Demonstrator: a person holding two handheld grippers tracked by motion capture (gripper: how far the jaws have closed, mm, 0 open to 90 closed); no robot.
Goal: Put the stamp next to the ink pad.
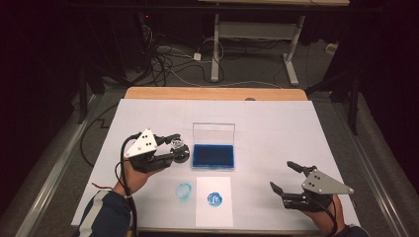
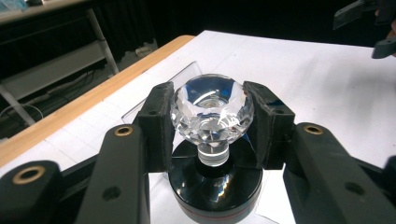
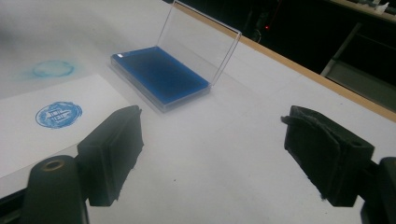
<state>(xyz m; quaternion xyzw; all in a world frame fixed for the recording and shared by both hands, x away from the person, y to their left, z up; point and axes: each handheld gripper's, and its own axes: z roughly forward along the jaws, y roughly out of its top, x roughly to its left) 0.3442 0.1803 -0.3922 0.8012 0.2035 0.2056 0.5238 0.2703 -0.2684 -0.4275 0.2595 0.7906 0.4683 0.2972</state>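
Note:
My left gripper (image 1: 176, 146) is shut on a stamp with a faceted crystal knob (image 2: 212, 111) and a round black base (image 2: 215, 184); its pads press the knob from both sides. In the high view the stamp (image 1: 180, 150) hangs just left of the blue ink pad (image 1: 213, 156), whose clear lid (image 1: 213, 133) stands open. A white sheet of paper (image 1: 214, 212) near the front edge bears a round blue print (image 1: 214, 199). A fainter blue ring (image 1: 184, 190) marks the table cover left of the sheet. My right gripper (image 1: 284, 177) stands open at the front right, nothing between its jaws.
A white cover (image 1: 276, 128) spreads over the wooden table (image 1: 212, 93). Beyond the far edge lie cables on the floor (image 1: 168, 61) and the legs of another desk (image 1: 216, 49). The ink pad (image 3: 161, 74) and the printed sheet (image 3: 56, 116) lie ahead of my right gripper.

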